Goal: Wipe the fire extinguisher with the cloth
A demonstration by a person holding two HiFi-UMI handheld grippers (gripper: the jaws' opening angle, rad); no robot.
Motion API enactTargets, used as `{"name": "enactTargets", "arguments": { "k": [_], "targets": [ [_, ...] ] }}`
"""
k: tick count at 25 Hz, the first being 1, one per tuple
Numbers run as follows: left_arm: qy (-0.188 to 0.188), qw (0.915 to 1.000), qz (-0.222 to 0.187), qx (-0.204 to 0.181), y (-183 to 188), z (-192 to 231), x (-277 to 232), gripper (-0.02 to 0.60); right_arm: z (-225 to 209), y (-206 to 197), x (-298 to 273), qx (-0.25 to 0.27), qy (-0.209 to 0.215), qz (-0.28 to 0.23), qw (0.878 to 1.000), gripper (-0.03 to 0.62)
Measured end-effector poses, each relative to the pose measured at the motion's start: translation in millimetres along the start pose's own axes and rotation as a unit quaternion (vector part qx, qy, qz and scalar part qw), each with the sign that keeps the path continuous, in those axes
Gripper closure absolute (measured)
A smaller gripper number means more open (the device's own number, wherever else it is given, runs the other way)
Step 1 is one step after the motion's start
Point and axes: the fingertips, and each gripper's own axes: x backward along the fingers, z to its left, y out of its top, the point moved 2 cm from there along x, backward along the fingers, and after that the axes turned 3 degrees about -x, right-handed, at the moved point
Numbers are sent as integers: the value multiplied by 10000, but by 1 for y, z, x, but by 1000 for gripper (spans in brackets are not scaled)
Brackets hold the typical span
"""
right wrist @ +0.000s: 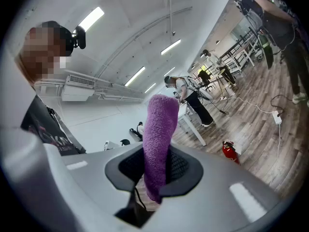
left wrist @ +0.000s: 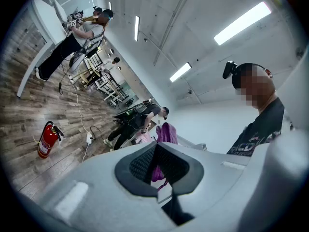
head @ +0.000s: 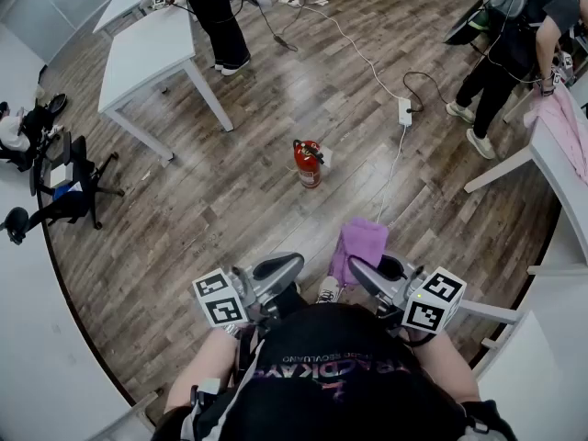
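Right claw [right wrist: 154, 167] is pinching a purple knitted cloth [right wrist: 159, 124] between its pads. It is gripping the cloth near one end, so most of it is sticking out past the jaws. My read is that this leaves a free flap to do the wiping.

Left claw [left wrist: 157, 164] is pressed together with nothing in it. The purple showing beyond its jaws is the cloth in the other claw. The left is riding beside the right at about the same height, probably kept free to steady the cylinder.

The small red fire extinguisher with black handle [head: 308, 163] is standing upright on the wood-plank floor [head: 230, 209]. It is straight ahead and well apart from both claws, so nothing is touching it. It is sitting in the open, clear of the white desk [head: 147, 53], so access looks fine from any side.

Wiping is not yet started and the approach is pending. The target is low, so the person is going to need to close in and drop down. A white power strip [head: 405, 111] and its cable are lying on the floor near the extinguisher, which is a snag risk.
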Motion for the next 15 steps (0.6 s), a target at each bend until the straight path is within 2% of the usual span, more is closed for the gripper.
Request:
{"name": "enactTargets", "arguments": {
  "k": [15],
  "targets": [
    [23, 10000, -32, 24, -1, -2, 5, 585, 5, -2, -2, 21, 35, 12, 10000, 522]
  ]
}}
